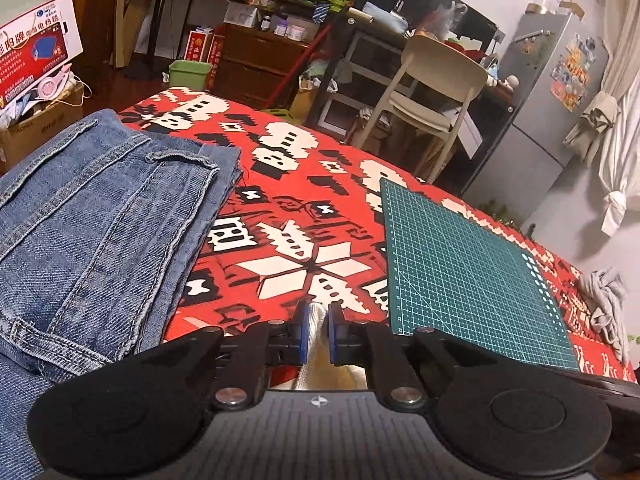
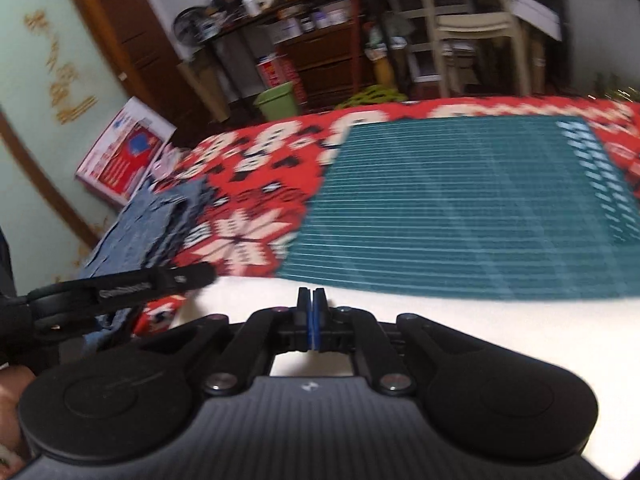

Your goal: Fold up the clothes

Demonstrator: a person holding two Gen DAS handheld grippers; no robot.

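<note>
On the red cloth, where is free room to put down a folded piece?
The widest bare strip of red cloth runs between the jeans and the green mat. The mat's own top is bare too. The far right edge is crowded by a grey garment; the left is covered by jeans.

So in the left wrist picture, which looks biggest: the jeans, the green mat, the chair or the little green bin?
1. Jeans, though they lie nearest the camera.
2. Green mat.
3. Chair.
4. Green bin.
</note>
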